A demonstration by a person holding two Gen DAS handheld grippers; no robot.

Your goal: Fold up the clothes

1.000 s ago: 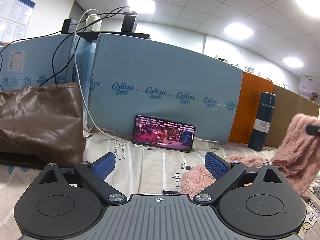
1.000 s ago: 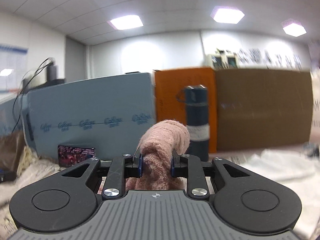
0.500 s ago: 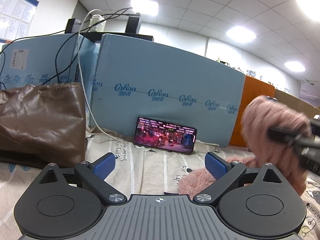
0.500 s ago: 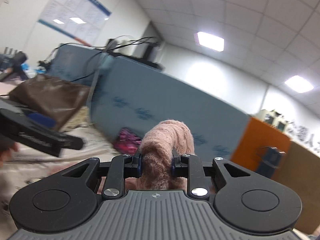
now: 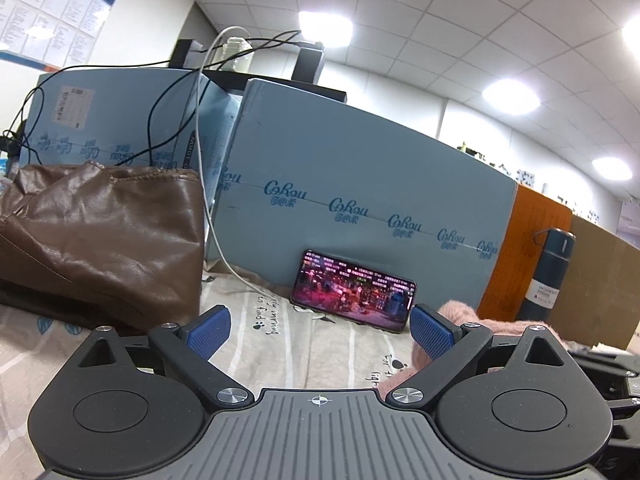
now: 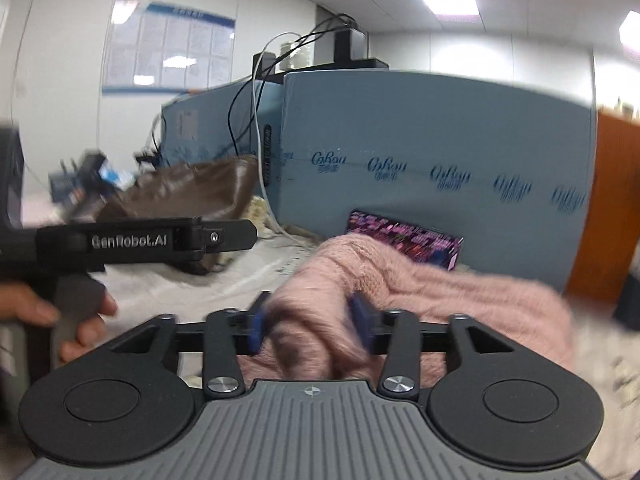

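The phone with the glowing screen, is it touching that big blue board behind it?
Touching. In the left wrist view the phone stands on its long edge on the cloth, its top edge leaning against the blue board, no gap showing.

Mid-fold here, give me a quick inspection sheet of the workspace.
Surface: printed sheet, wrinkled.
Job's things: pink knit sweater heaped on the sheet.
Clutter: brown leather bag; lit phone leaning on blue foam board; dark flask.
Grippers: left gripper open, empty; right gripper jaws opening, sweater fold between them.
Cables: white cable and black cables hanging over the board.
Surroundings: wall poster, ceiling lights.
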